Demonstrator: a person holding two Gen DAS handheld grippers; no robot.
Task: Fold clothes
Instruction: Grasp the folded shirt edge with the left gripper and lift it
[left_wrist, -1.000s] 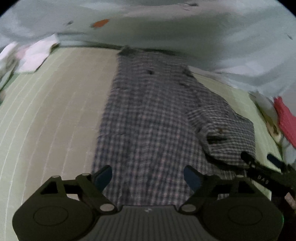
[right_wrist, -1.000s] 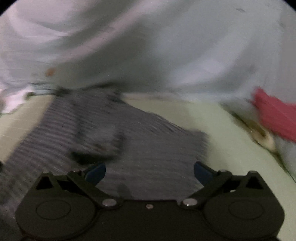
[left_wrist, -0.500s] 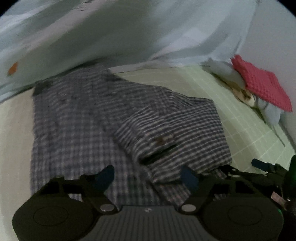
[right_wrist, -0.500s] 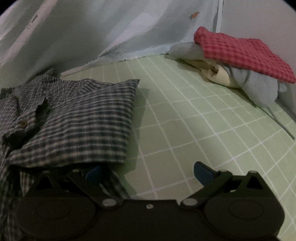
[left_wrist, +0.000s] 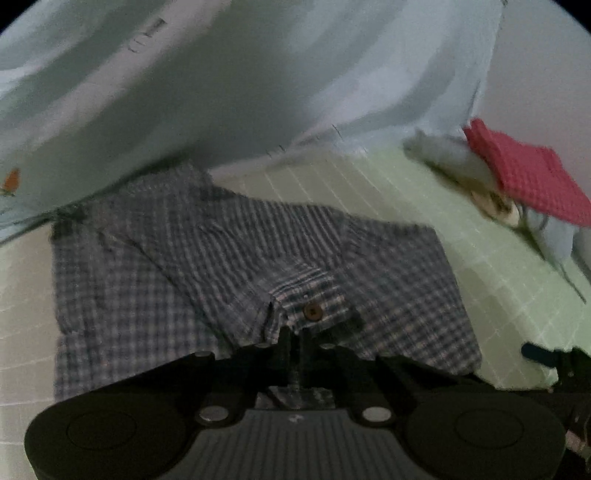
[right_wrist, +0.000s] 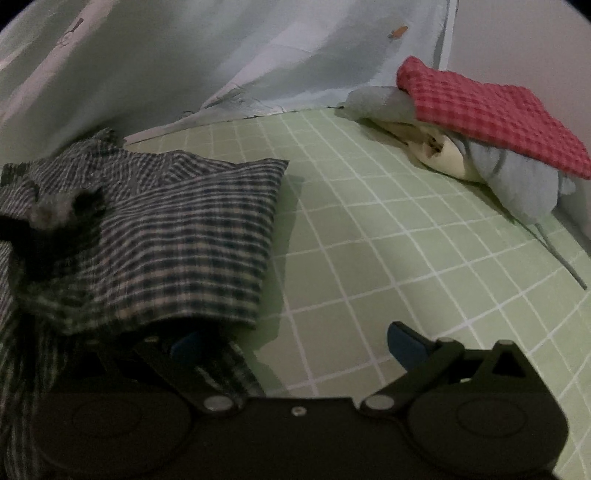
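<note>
Jaws of the left gripper (left_wrist: 295, 341) are pressed together, pinching a fold of the plaid shirt (left_wrist: 229, 258) just below the cuff button (left_wrist: 313, 312); cloth shows in the narrow slit between the two dark fingers. The right gripper (right_wrist: 295, 341) has its jaws wide apart, nothing clamped: its left blue pad (right_wrist: 186, 345) is tucked under the overhanging edge of the folded sleeve panel, while the right pad (right_wrist: 400, 338) sits over bare bedding.

The shirt lies spread on a bed covered with a green grid-patterned sheet (right_wrist: 388, 240), its body flat and one sleeve folded across it, the cuff on top. In the left wrist view the tip of the right gripper shows at the far right edge, just past the shirt's side.

Beyond the shirt hangs a pale blue curtain (left_wrist: 240, 92) that drapes down to the bed's far edge. At the right rear a heap of other garments rests on the sheet, well apart from the shirt: a red checked cloth (right_wrist: 491, 110) on top of pale blue and cream pieces (right_wrist: 517, 181).

Both grippers point downward at a slant toward the bed, side by side at the shirt's near edge.
</note>
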